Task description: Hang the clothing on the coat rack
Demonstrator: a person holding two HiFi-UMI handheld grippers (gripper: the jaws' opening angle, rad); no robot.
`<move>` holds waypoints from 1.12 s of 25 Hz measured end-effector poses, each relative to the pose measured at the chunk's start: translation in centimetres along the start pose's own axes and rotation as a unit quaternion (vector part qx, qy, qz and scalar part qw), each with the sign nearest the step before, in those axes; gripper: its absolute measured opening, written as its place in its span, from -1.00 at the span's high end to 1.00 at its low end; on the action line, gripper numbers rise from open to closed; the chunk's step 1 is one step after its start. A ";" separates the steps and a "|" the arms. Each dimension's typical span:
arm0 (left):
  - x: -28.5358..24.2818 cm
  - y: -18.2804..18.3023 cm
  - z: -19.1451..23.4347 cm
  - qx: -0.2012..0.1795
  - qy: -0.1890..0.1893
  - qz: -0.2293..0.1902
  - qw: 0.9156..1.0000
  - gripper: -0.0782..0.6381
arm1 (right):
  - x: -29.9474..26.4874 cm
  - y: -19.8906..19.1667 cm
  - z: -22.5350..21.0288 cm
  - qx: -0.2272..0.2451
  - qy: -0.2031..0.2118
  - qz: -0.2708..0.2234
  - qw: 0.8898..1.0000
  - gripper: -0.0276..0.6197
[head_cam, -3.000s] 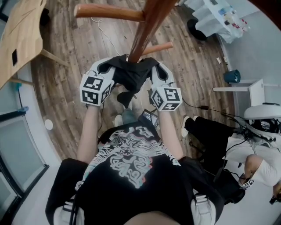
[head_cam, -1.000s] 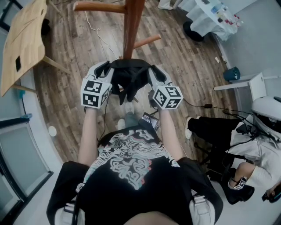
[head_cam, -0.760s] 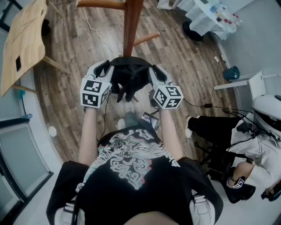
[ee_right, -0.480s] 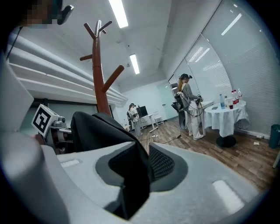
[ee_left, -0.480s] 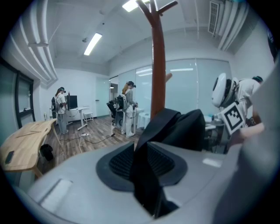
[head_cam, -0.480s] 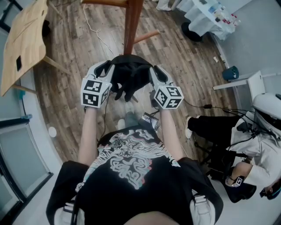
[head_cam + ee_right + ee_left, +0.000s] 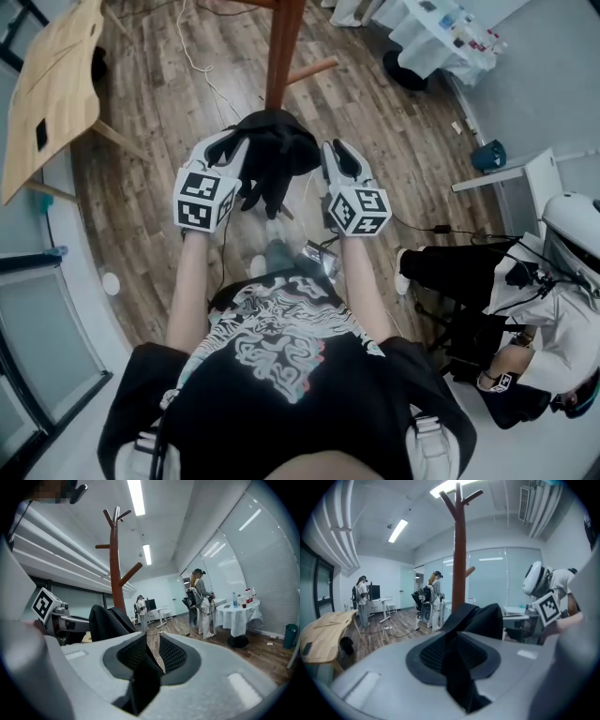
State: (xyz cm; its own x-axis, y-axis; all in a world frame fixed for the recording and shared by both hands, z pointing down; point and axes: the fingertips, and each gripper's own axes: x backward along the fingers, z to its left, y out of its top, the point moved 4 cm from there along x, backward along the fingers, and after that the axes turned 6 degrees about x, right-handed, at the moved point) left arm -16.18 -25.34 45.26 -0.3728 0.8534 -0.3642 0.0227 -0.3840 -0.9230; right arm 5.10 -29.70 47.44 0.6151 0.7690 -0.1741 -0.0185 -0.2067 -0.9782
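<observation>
In the head view a bunched black garment (image 7: pixel 274 152) hangs between my two grippers, just in front of the brown wooden coat rack pole (image 7: pixel 285 52). At the cloth's left edge is my left gripper (image 7: pixel 232 150), at its right edge my right gripper (image 7: pixel 328 157). The left gripper view has the left gripper (image 7: pixel 455 656) shut on a strip of the black garment (image 7: pixel 480 618), with the coat rack (image 7: pixel 460 559) upright beyond. From the right gripper view, the right gripper (image 7: pixel 146 663) pinches the garment (image 7: pixel 105 616), and the coat rack (image 7: pixel 115 559) with its branch pegs rises behind.
A wooden table (image 7: pixel 52 84) stands at the left. A white-draped round table (image 7: pixel 441 28) is at the top right. One person (image 7: pixel 525 328) sits at the right. Cables (image 7: pixel 202 66) lie on the wood floor near the rack. People (image 7: pixel 362 599) stand farther off.
The garment has bunched into a rounder heap between the grippers. The rack pole sits higher in the view than before, and both grippers have stayed on the cloth.
</observation>
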 end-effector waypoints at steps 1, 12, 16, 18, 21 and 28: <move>0.3 0.1 -0.1 0.000 -0.001 -0.004 1.000 0.64 | 0.3 0.1 0.3 0.001 0.005 -0.001 1.000 0.66; 4.0 0.7 -1.7 0.008 0.016 -0.058 0.998 0.81 | 4.2 1.1 2.7 0.044 0.002 -0.019 0.999 0.91; 5.9 0.1 -2.1 0.018 0.017 -0.064 0.998 0.81 | 6.1 1.4 4.0 0.046 -0.007 -0.028 0.999 0.91; 6.7 -0.3 -2.7 0.016 0.013 -0.064 0.998 0.81 | 7.0 1.2 4.5 0.043 -0.010 -0.031 0.999 0.91; 7.8 -0.7 -3.6 0.004 0.010 -0.064 0.998 0.81 | 8.4 1.0 5.4 0.035 -0.011 -0.032 0.999 0.91; 9.7 -0.8 -5.1 -0.016 0.022 -0.059 0.998 0.81 | 10.8 1.4 6.8 0.030 -0.012 -0.035 0.999 0.91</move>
State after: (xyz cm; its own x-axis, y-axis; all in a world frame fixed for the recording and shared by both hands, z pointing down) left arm -15.10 -14.97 41.82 -0.3338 0.9067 -0.2580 0.0121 -0.2696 -0.9629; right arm 6.36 -17.53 43.43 0.5980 0.7942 -0.1077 -0.0235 -0.1170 -0.9929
